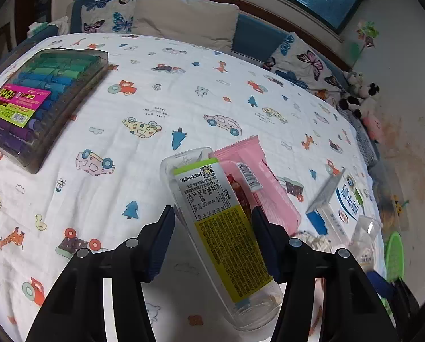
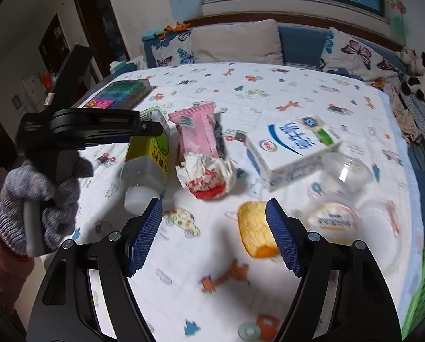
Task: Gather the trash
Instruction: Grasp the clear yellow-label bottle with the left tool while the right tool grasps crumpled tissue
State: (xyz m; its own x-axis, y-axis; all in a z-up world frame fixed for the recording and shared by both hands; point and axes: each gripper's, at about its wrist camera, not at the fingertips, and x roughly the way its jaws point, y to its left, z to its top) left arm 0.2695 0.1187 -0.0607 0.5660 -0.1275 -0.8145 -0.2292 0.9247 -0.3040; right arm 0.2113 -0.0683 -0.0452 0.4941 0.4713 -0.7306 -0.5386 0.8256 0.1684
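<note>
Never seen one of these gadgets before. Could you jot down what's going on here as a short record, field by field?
Place: bed with a cartoon-print sheet
Left gripper: jaws around a clear plastic bottle with a yellow-green label; full contact not clear
Right gripper: open, holding nothing, near a yellow roll
Other trash: pink wrapper, crumpled paper, white and blue carton, clear plastic cup
Not trash, likely: marker case
Bin: green basket at right edge
</note>
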